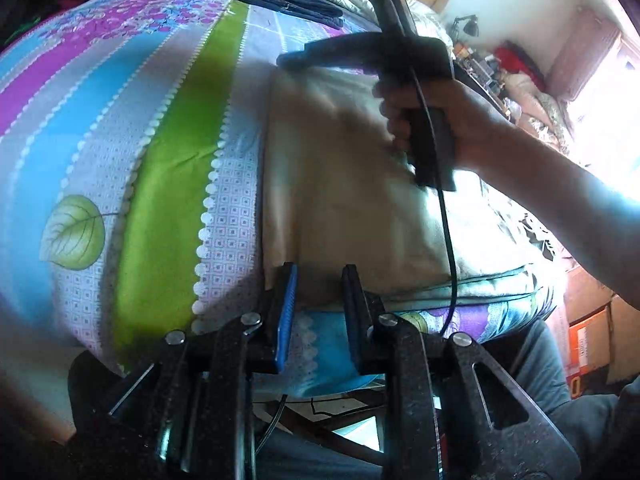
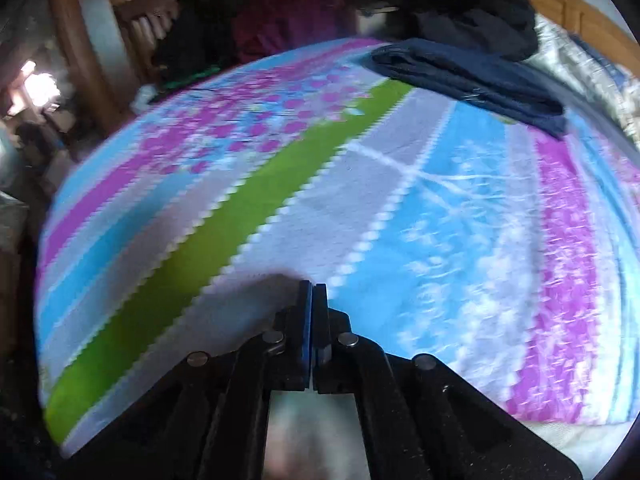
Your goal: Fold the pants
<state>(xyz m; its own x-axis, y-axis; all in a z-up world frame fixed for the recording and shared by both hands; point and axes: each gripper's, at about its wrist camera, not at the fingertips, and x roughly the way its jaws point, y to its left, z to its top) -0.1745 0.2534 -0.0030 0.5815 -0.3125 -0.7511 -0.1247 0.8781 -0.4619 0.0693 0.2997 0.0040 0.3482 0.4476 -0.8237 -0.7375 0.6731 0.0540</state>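
Note:
Beige pants (image 1: 340,184) lie folded into a rectangle on the striped bed sheet (image 1: 180,140). My left gripper (image 1: 320,280) is open at their near edge; its left finger stands at the near left corner and nothing is between the pads. A hand (image 1: 460,120) holds my right gripper (image 1: 288,58) over the pants' far left corner, pointing left. In the right wrist view, that right gripper (image 2: 314,292) is shut, pads together with no cloth showing between them. A pale blur under its body may be the pants.
Dark blue folded pants (image 1: 280,0) (image 2: 468,76) lie at the far side of the bed sheet (image 2: 280,184), next to a pile of black clothes (image 2: 480,12). The right gripper's cable (image 1: 448,240) hangs across the beige pants. Cardboard boxes (image 1: 588,340) stand beside the bed.

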